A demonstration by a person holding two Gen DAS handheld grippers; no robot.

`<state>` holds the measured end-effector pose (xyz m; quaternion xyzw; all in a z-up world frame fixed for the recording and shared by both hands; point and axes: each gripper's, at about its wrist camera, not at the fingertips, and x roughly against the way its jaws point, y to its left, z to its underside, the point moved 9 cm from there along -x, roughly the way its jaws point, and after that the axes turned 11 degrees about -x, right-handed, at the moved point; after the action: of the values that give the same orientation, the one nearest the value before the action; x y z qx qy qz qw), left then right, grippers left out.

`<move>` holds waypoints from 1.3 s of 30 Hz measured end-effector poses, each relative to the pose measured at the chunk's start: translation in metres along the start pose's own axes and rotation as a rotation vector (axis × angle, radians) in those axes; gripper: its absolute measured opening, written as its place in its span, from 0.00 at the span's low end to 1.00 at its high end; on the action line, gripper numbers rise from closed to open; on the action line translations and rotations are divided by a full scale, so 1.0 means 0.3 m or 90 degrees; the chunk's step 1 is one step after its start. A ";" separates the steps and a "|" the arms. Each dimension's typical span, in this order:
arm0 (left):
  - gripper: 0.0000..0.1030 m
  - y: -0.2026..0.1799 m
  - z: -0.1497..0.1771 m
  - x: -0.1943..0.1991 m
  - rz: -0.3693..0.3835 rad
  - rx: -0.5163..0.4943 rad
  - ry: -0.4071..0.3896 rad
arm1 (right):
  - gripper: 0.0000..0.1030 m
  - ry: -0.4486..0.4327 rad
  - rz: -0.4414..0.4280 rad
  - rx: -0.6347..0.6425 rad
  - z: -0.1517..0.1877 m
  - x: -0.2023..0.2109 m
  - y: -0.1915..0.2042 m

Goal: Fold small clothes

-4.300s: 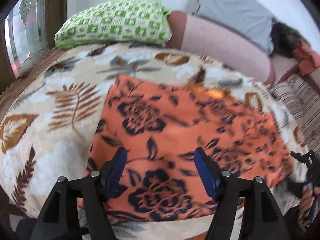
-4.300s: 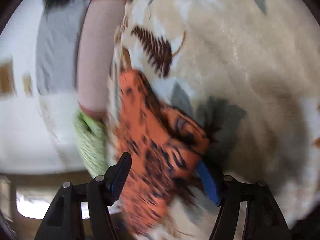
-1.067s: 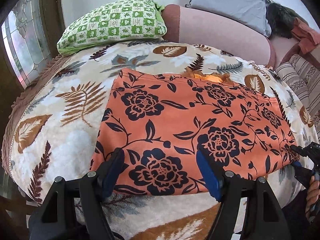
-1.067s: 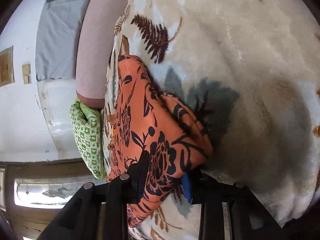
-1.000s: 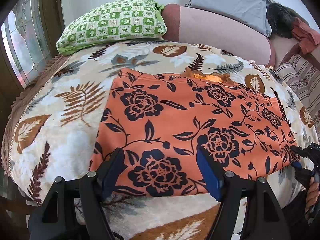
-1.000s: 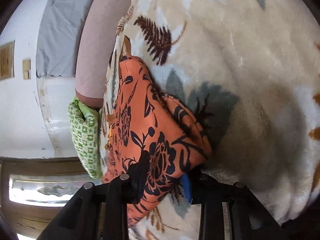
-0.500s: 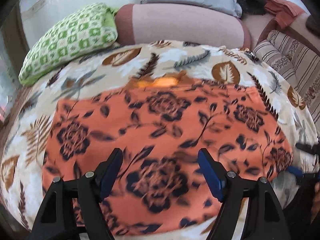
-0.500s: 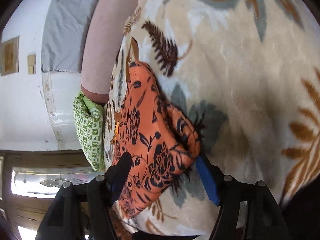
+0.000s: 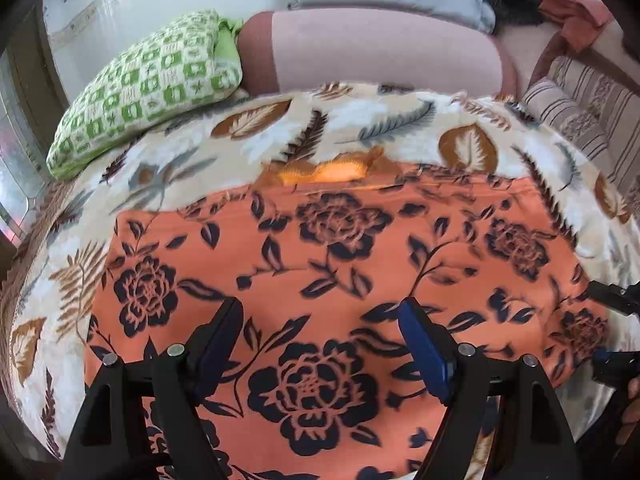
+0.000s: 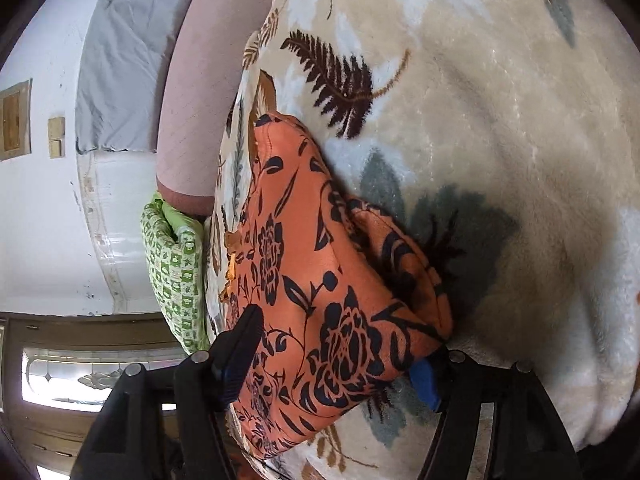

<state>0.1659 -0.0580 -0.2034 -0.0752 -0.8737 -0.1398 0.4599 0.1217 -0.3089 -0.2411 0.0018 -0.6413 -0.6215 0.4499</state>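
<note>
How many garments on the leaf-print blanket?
1: the orange floral garment lies flat mid-blanket, its corner between the right gripper jaws. Others may be out of frame.

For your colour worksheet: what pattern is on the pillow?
The pillow has green and white checks, shown best in the left wrist view.

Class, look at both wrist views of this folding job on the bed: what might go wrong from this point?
1. The right gripper straddles the orange floral garment's corner with jaws open; the corner may slump and undo the alignment.
2. The left gripper, jaws opening above mid-cloth, might pinch the plush leaf-print blanket underneath too.
</note>
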 end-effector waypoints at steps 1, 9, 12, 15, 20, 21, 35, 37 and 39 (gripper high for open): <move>0.78 -0.013 0.041 -0.070 0.001 -0.020 0.053 | 0.68 -0.003 0.002 -0.002 0.001 -0.006 0.000; 0.81 0.045 0.073 0.012 -0.036 -0.003 -0.002 | 0.67 -0.013 0.043 0.045 0.015 -0.021 0.034; 0.89 0.034 0.147 -0.103 0.001 0.006 0.053 | 0.68 -0.028 0.058 0.055 0.009 -0.037 0.032; 0.89 0.033 0.138 -0.087 0.000 0.005 0.051 | 0.09 -0.037 0.098 0.119 0.010 -0.054 0.065; 0.81 0.167 0.119 0.055 0.063 0.114 -0.019 | 0.10 -0.075 0.103 0.317 0.147 -0.018 0.350; 0.81 0.237 0.133 0.124 0.062 0.154 -0.054 | 0.10 -0.080 0.096 0.354 0.191 -0.017 0.410; 0.81 0.947 0.644 0.526 -0.082 0.431 -0.116 | 0.11 0.235 0.239 0.757 1.162 -0.736 0.390; 0.81 0.960 0.677 0.527 -0.085 0.437 -0.118 | 0.10 0.214 0.217 0.732 1.158 -0.706 0.419; 0.81 0.970 0.706 0.525 -0.087 0.449 -0.117 | 0.10 0.207 0.201 0.728 1.150 -0.660 0.469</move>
<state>-0.0133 0.2851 -0.1364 0.1343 -0.9088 0.1467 0.3668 0.1180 0.1088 -0.1813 0.2426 -0.7890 -0.0971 0.5561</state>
